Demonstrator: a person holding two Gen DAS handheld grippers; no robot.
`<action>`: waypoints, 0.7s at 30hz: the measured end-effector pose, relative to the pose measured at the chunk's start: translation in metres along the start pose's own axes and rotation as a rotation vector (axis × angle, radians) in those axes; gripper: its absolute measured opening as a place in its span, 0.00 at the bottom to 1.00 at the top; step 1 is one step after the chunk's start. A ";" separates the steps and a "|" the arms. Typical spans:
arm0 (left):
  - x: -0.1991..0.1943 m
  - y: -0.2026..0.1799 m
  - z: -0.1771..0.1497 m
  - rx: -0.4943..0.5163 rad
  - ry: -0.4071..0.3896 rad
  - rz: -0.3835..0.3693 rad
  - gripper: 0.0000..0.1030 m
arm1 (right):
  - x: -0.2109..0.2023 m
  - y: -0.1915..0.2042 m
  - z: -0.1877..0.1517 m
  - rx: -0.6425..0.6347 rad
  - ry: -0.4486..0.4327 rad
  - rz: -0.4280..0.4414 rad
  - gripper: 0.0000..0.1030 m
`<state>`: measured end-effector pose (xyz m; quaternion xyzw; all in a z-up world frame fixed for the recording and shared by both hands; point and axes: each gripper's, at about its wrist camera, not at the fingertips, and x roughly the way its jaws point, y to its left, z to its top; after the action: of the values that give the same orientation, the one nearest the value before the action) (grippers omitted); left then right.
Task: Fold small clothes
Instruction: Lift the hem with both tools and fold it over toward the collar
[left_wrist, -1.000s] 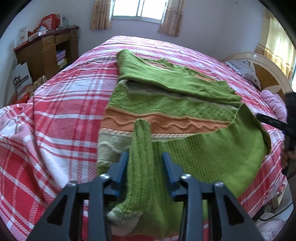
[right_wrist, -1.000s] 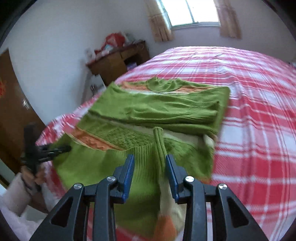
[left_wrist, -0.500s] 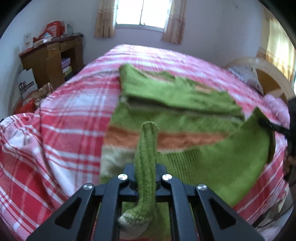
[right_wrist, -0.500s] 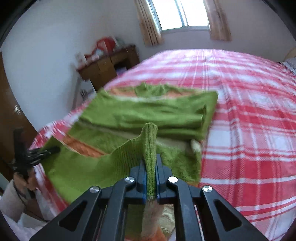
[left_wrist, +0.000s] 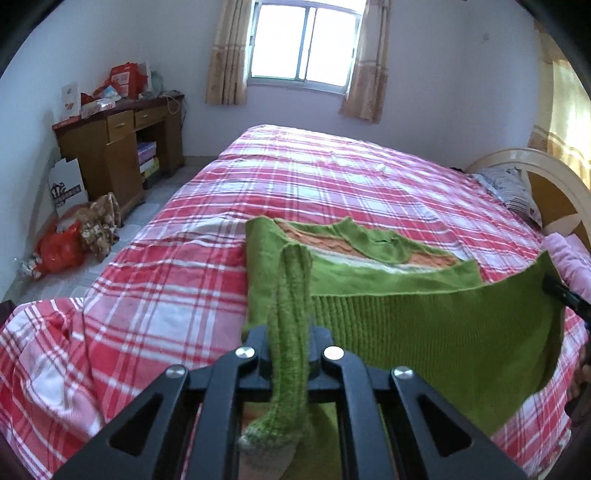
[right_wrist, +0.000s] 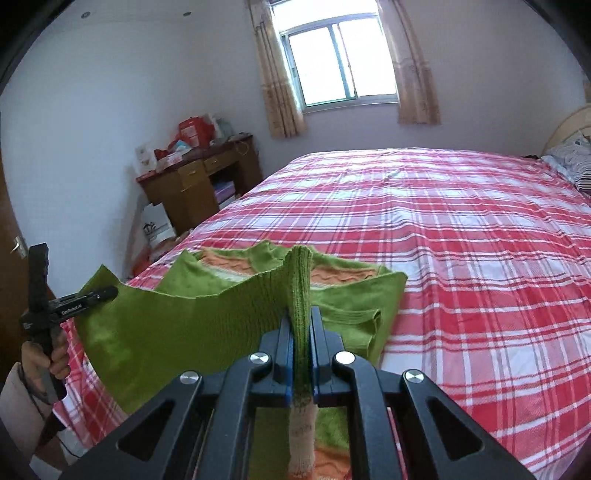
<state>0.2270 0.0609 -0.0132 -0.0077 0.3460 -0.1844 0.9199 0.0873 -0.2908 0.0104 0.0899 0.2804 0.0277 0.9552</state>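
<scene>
A small green knit sweater (left_wrist: 424, 332) with orange and cream stripes lies on the near edge of the bed, its sleeves folded in. My left gripper (left_wrist: 290, 343) is shut on one corner of the ribbed hem. My right gripper (right_wrist: 301, 332) is shut on the other hem corner of the sweater (right_wrist: 177, 325). The hem is lifted and stretched taut between the two, above the rest of the sweater. The collar end (left_wrist: 354, 236) still rests on the bed. The left gripper also shows in the right wrist view (right_wrist: 107, 293), and the right gripper's tip shows in the left wrist view (left_wrist: 557, 291).
The bed (left_wrist: 332, 177) has a red, pink and white plaid sheet. A pillow (left_wrist: 517, 188) and curved headboard (left_wrist: 554, 173) are at the right. A wooden desk (left_wrist: 118, 147) with clutter stands by the far wall, with bags (left_wrist: 70, 240) on the floor below.
Both grippers closed on the sweater's hem corners, then lifted the hem up off the bed and carried it toward the collar.
</scene>
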 end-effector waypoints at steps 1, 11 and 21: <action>0.007 0.001 0.005 -0.011 0.006 0.006 0.08 | 0.003 -0.001 0.003 0.000 0.000 -0.008 0.06; 0.071 -0.003 0.073 -0.036 0.000 0.042 0.08 | 0.073 -0.023 0.059 -0.068 0.006 -0.112 0.06; 0.183 -0.008 0.097 -0.026 0.073 0.172 0.08 | 0.186 -0.066 0.063 -0.072 0.107 -0.214 0.05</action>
<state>0.4130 -0.0204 -0.0544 0.0168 0.3812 -0.1002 0.9189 0.2779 -0.3464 -0.0486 0.0236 0.3379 -0.0597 0.9390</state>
